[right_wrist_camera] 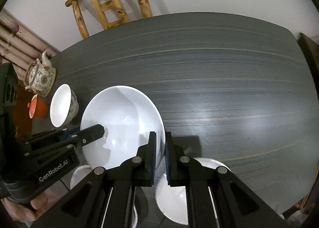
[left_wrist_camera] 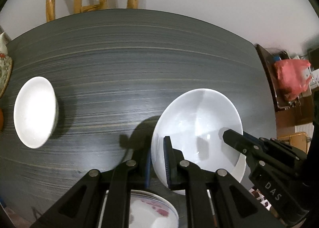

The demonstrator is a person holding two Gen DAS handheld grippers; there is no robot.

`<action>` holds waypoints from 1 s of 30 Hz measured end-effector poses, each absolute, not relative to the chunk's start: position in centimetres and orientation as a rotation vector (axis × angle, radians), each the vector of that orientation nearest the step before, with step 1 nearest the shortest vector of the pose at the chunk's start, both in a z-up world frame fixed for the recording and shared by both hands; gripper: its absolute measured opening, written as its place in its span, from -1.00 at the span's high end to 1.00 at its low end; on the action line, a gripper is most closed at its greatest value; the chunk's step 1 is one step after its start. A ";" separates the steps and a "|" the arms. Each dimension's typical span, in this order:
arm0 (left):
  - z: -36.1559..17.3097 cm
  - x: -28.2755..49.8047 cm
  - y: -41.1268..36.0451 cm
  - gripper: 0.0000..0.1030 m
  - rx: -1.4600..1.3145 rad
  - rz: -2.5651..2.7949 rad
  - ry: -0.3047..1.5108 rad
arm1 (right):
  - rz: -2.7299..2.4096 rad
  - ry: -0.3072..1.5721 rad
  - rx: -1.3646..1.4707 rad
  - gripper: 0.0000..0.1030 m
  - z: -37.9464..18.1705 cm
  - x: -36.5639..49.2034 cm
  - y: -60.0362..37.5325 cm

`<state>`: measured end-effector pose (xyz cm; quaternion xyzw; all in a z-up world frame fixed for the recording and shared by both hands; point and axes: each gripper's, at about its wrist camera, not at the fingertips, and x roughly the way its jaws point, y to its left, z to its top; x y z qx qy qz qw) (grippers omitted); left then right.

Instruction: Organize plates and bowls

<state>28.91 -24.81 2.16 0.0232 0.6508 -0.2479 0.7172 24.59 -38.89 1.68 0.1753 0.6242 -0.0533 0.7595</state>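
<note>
A large white bowl (left_wrist_camera: 196, 126) hangs above the dark table, held by its rim from two sides. My left gripper (left_wrist_camera: 158, 149) is shut on the rim's left side, one finger inside the bowl and one outside. My right gripper (right_wrist_camera: 160, 136) is shut on the opposite side of the same bowl (right_wrist_camera: 121, 120). Each wrist view also shows the other gripper's upper finger lying inside the bowl. A smaller white bowl (left_wrist_camera: 34, 111) stands on the table to the left. Below the grippers are a red-patterned plate (left_wrist_camera: 151, 210) and another white bowl (right_wrist_camera: 173, 198).
A flowered teapot (right_wrist_camera: 39, 76) and an orange lidded pot (right_wrist_camera: 36, 108) sit at the table's left end beside the small bowl (right_wrist_camera: 61, 105). A wooden chair (right_wrist_camera: 111, 2) stands behind the far edge of the dark table (right_wrist_camera: 219, 80). A red bag (left_wrist_camera: 291, 78) lies on furniture to the right.
</note>
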 end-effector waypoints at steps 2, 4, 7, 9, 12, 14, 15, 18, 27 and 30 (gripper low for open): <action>2.6 27.9 -25.8 0.79 0.062 -0.561 1.441 | -0.124 1.355 0.386 0.83 2.2 23.8 -39.5; 2.9 27.0 -26.4 0.79 0.076 -0.571 1.443 | -0.139 1.348 0.390 0.83 2.7 22.8 -40.2; 3.3 25.8 -27.4 0.79 0.089 -0.589 1.438 | -0.155 1.339 0.400 0.83 3.1 21.5 -41.2; 3.3 25.0 -28.1 0.79 0.101 -0.601 1.439 | -0.164 1.337 0.407 0.83 3.3 20.7 -41.7; 3.4 23.9 -28.6 0.79 0.115 -0.615 1.444 | -0.180 1.341 0.422 0.83 3.2 19.3 -42.6; 3.3 23.2 -29.3 0.79 0.127 -0.621 1.449 | -0.192 1.346 0.429 0.83 3.0 18.4 -43.0; 3.2 23.0 -29.4 0.79 0.128 -0.621 1.453 | -0.196 1.349 0.430 0.83 2.9 18.1 -43.1; 2.8 22.0 -29.7 0.79 0.138 -0.626 1.459 | -0.209 1.360 0.437 0.83 2.5 16.8 -43.6; 1.5 19.3 -31.3 0.79 0.159 -0.610 1.483 | -0.226 1.357 0.467 0.83 2.1 14.3 -44.3; 1.2 18.8 -31.5 0.79 0.170 -0.597 1.473 | -0.223 1.356 0.470 0.83 1.8 14.0 -44.4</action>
